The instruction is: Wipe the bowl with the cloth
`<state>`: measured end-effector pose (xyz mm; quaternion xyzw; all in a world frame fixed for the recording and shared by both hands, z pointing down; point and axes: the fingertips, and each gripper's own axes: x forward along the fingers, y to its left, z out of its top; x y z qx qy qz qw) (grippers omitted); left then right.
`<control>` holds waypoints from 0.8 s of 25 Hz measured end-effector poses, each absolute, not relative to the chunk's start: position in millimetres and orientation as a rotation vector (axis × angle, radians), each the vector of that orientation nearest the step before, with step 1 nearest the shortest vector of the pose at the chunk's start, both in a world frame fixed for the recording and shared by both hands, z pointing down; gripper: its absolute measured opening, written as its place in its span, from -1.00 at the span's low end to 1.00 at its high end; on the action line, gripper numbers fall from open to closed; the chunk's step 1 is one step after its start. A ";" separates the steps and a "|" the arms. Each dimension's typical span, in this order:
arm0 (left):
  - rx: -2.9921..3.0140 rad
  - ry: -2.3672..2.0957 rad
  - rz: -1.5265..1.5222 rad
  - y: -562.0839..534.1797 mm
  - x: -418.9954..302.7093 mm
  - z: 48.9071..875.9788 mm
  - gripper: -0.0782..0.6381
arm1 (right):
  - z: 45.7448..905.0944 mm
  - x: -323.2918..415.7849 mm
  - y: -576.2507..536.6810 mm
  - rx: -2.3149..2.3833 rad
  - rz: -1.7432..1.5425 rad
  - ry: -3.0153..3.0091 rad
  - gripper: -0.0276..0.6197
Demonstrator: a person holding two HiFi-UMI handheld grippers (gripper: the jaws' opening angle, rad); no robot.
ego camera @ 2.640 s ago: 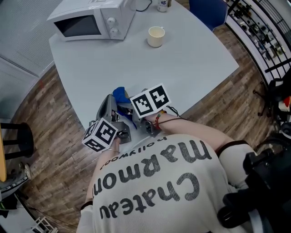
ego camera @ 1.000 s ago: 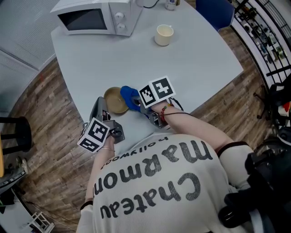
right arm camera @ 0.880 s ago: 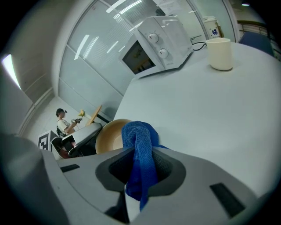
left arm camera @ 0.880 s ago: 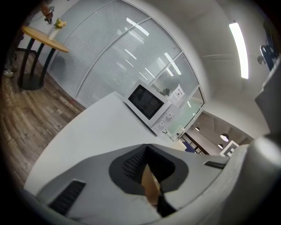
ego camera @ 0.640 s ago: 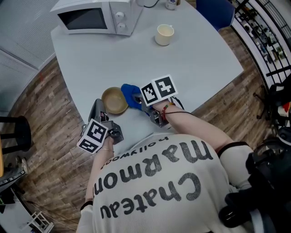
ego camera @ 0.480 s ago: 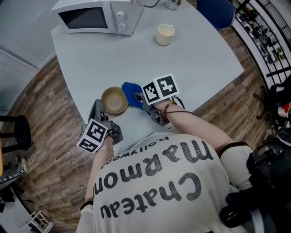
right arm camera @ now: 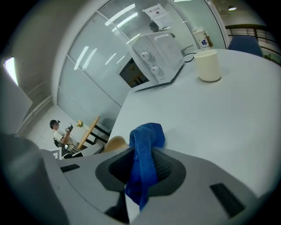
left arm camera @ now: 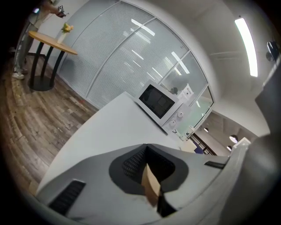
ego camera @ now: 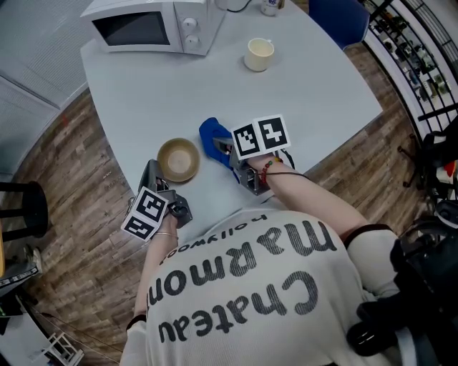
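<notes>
A tan wooden bowl (ego camera: 178, 159) sits near the front of the pale table (ego camera: 308, 93), its inside facing up. My left gripper (ego camera: 155, 174) is shut on the bowl's near-left rim. In the left gripper view that rim shows as a tan sliver (left arm camera: 151, 188) pinched between the jaws. My right gripper (ego camera: 225, 150) is shut on a blue cloth (ego camera: 212, 139), just right of the bowl and apart from it. In the right gripper view the cloth (right arm camera: 145, 151) stands up out of the jaws, with the bowl (right arm camera: 115, 143) behind it to the left.
A white microwave (ego camera: 154, 25) stands at the table's far left, a cream cup (ego camera: 258, 54) at the far middle. A blue chair (ego camera: 336, 14) is beyond the table, a dark rack (ego camera: 415, 57) at the right. The table's front edge runs under my hands.
The right gripper has carried the cloth rightward off the bowl's rim, leaving a gap. The bowl's whole inside now shows. The left gripper has kept its hold.
</notes>
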<state>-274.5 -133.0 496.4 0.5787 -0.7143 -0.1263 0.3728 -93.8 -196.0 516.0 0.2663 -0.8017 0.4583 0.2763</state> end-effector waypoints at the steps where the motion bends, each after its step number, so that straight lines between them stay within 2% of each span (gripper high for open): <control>1: 1.472 -1.833 -0.316 -131.7 -275.2 498.5 -0.78 | 514.8 -92.7 -196.0 0.724 1.233 -2.160 -0.70; 13: 1.416 -1.837 -0.306 -128.1 -286.3 508.4 -0.74 | 508.0 -91.4 -190.5 0.758 1.297 -2.197 -0.70; 14: 1.396 -1.842 -0.314 -126.4 -290.4 510.2 -0.72 | 507.9 -91.7 -190.2 0.764 1.303 -2.201 -0.70; 16: 1.374 -1.848 -0.339 -123.6 -296.9 510.1 -0.56 | 506.3 -91.2 -190.5 0.779 1.317 -2.215 -0.70; 20: 1.395 -1.864 -0.395 -116.2 -306.6 490.7 -0.54 | 488.4 -90.5 -192.3 0.805 1.349 -2.306 -0.70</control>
